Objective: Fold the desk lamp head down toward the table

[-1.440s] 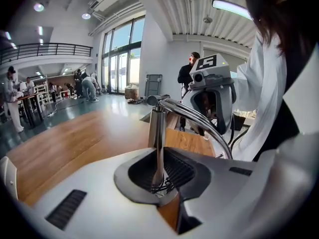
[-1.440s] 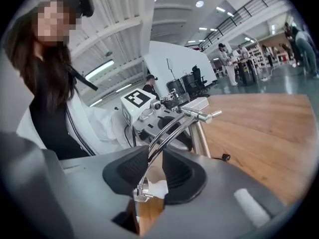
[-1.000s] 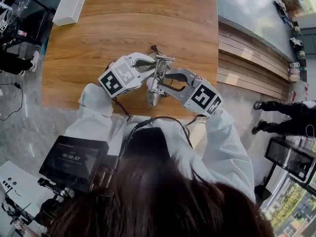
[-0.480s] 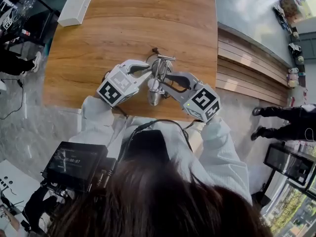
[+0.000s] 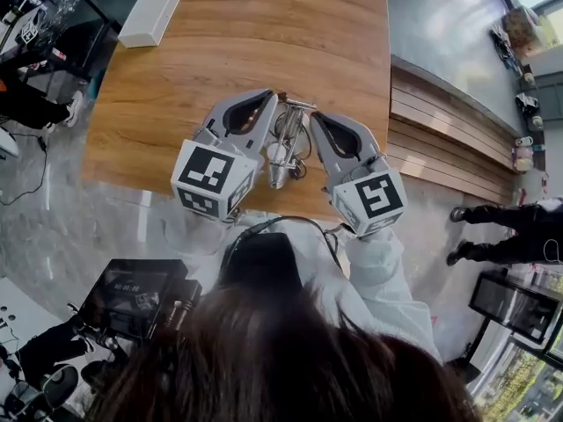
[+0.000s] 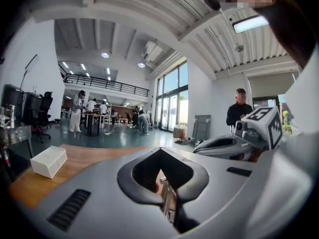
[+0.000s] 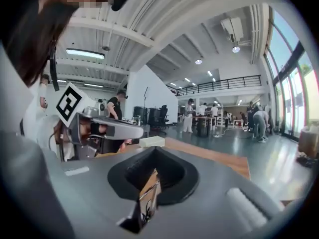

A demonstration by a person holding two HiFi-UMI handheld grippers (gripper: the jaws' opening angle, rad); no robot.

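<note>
The small silver desk lamp point(image 5: 280, 152) stands near the front edge of the wooden table point(image 5: 264, 33), its head low and pointing toward me. Both grippers hover above it, one on each side, apart from it. My left gripper point(image 5: 266, 96) is left of the lamp and my right gripper point(image 5: 315, 118) is right of it. Both sets of jaws have just been closing and now stand shut with nothing between them. In the left gripper view, lamp metal point(image 6: 168, 199) shows through the cut-out behind the closed left gripper point(image 6: 162, 149). In the right gripper view, the lamp point(image 7: 148, 199) shows likewise behind the right gripper point(image 7: 155, 149).
A white box point(image 5: 149, 16) lies at the table's far left corner. A slatted wooden bench point(image 5: 449, 121) runs along the right of the table. A person's legs point(image 5: 501, 218) are on the floor at the right. A screen device point(image 5: 141, 297) hangs below my left arm.
Both grippers have let go of the lamp, lifted up and away from it, tilted toward level and shut. The lamp stays in place on the table.
</note>
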